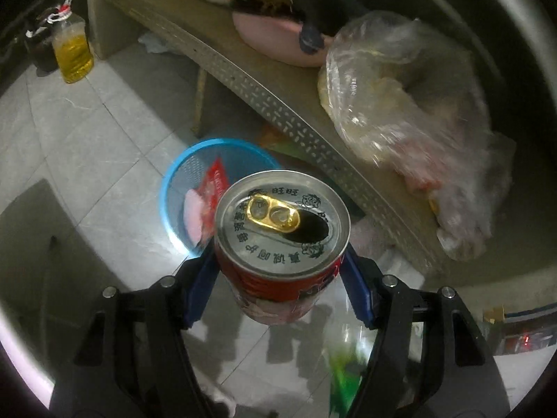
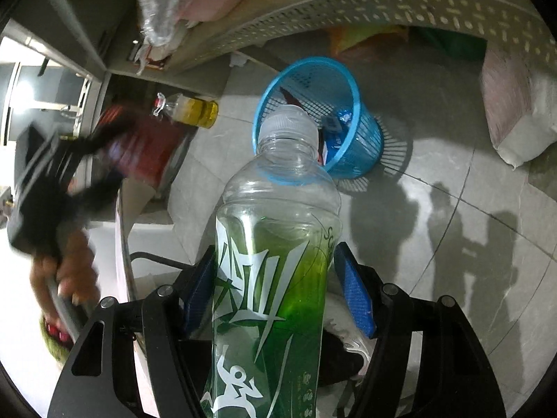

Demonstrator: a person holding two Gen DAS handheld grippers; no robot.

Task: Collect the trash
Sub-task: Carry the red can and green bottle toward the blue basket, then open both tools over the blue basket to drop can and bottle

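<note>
Two pieces of trash are up off the floor: the left gripper point(image 1: 280, 271) clamps a red can point(image 1: 282, 240) upright, likely against drips, and the right gripper point(image 2: 273, 285) squeezes a green bottle point(image 2: 271, 268). Beyond both, the blue basket point(image 2: 362, 146) waits beside the shelf point(image 1: 278, 104), already holding wrappers

A pale tiled floor point(image 2: 435, 181) is carrying a blue mesh basket point(image 2: 362, 146) and, further left, a bottle of yellow oil point(image 1: 73, 54). A perforated beige shelf point(image 1: 278, 104) is bearing a clear plastic bag point(image 1: 410, 118) and a pink bowl point(image 1: 275, 40).
</note>
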